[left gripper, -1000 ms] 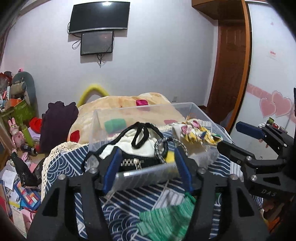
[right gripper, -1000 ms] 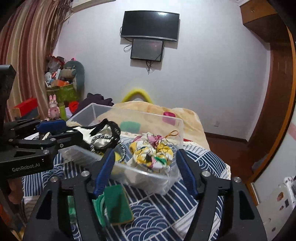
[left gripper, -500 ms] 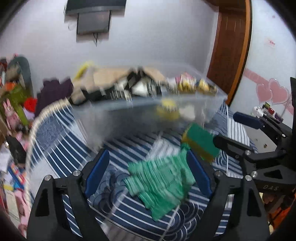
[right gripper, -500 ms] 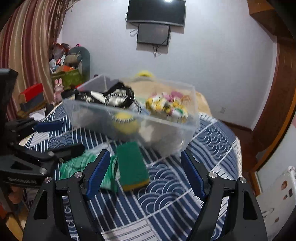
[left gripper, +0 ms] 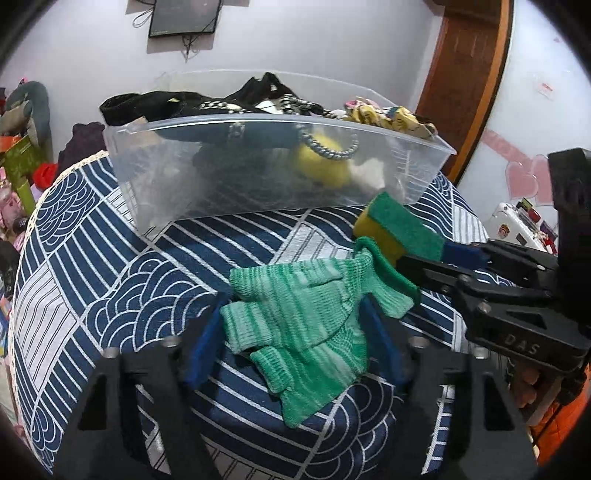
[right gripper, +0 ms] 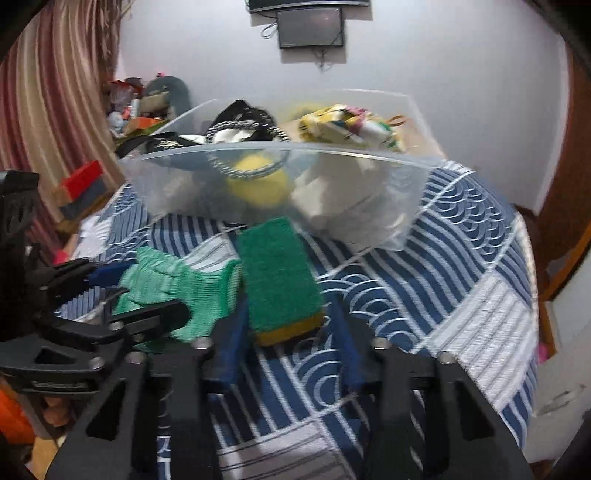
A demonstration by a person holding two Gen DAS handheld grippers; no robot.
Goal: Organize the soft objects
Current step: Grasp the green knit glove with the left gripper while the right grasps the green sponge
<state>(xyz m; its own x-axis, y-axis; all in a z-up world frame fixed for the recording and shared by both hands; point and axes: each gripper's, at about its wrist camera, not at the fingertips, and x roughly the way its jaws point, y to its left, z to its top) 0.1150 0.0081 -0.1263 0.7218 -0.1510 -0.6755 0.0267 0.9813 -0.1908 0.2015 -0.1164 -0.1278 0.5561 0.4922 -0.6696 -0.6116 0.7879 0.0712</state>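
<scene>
A green knitted glove (left gripper: 306,325) lies on the blue patterned cloth; it also shows in the right wrist view (right gripper: 177,291). My left gripper (left gripper: 291,339) is open, its blue pads on either side of the glove. A green and yellow sponge (right gripper: 280,277) lies beside the glove; it also shows in the left wrist view (left gripper: 399,229). My right gripper (right gripper: 288,332) is open around the sponge's near end. Behind stands a clear plastic bin (left gripper: 273,170) holding soft items: a yellow ball (right gripper: 258,184), black straps (left gripper: 155,107) and a floral pouch (right gripper: 343,125).
The round table's blue wave-patterned cloth (right gripper: 461,258) spreads to the right. Toys and clutter (left gripper: 22,140) stand at the left by a striped curtain (right gripper: 55,110). A wooden door (left gripper: 469,81) is at the right. Screens hang on the wall (right gripper: 310,26).
Both grippers have dropped from bin height toward the cloth. The left now straddles the glove and the right straddles the sponge. Both remain open.
</scene>
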